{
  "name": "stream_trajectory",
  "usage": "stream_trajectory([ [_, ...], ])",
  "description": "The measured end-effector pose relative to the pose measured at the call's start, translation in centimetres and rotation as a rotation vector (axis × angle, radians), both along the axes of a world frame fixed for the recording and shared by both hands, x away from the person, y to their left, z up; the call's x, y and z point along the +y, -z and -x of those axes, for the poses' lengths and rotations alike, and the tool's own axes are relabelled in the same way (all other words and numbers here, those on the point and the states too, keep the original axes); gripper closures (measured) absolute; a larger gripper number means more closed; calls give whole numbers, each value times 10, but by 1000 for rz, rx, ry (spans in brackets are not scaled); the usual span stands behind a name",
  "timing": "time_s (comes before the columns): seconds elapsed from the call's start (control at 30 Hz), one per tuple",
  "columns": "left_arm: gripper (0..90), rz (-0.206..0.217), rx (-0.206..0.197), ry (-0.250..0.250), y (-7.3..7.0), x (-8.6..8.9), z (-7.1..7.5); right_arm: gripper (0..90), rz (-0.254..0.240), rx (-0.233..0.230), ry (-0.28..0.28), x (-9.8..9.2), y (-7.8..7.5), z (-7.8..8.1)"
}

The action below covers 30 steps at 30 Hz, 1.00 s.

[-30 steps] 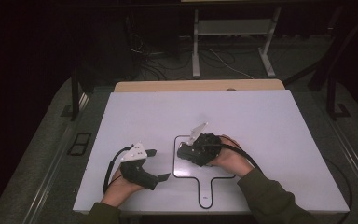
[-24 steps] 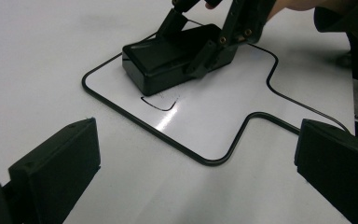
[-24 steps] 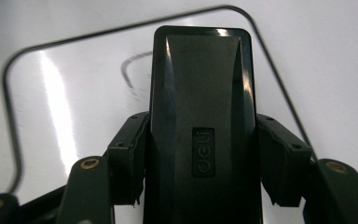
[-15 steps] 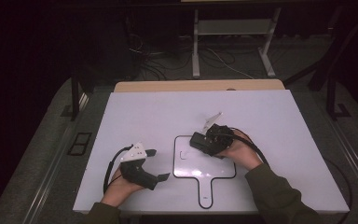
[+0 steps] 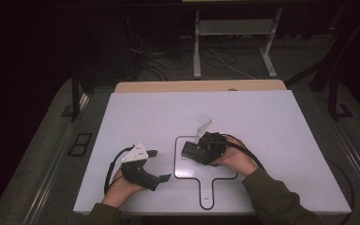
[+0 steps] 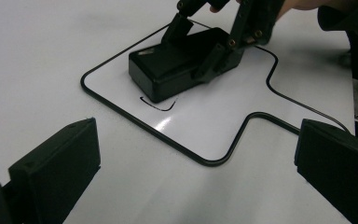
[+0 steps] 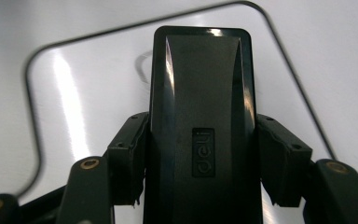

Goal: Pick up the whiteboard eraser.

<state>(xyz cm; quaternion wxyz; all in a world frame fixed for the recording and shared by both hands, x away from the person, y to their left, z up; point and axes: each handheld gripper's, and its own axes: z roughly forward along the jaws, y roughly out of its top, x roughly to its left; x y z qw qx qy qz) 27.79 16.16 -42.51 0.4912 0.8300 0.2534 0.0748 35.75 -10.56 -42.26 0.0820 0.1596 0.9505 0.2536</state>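
Shifted back toward the left since half a second ago, the right tongs [image 5: 193, 151] now carry the black eraser block [image 6: 177, 63] over the left part of the small paddle-shaped whiteboard [image 5: 225, 171], which lies near the front middle of the counter [image 5: 262, 117]. They pinch the block by its long sides, as the right gripper view shows. A short curved pen mark [image 6: 157, 105] remains on the board just beside the block's near end. To clear it well, the block should probably stay flat and pressed down while sweeping across that mark, inside the board's black rim. On the left, the left tongs [image 5: 158, 165] rest spread with nothing between them, well apart from the board.
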Motion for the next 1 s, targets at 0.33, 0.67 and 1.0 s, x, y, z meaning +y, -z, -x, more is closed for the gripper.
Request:
stream_trajectory([
  [0.33, 0, 2, -1, -3, 0, 1, 0, 388, 4, 0, 75, -11, 0, -14],
  [0.67, 0, -3, 0, 0, 0, 0, 0, 387, -13, 8, 116, -17, 1, -25],
  [1.0, 0, -4, -1, 1, 0, 1, 0, 387, 2, 1, -18, 22, 0, -3],
])
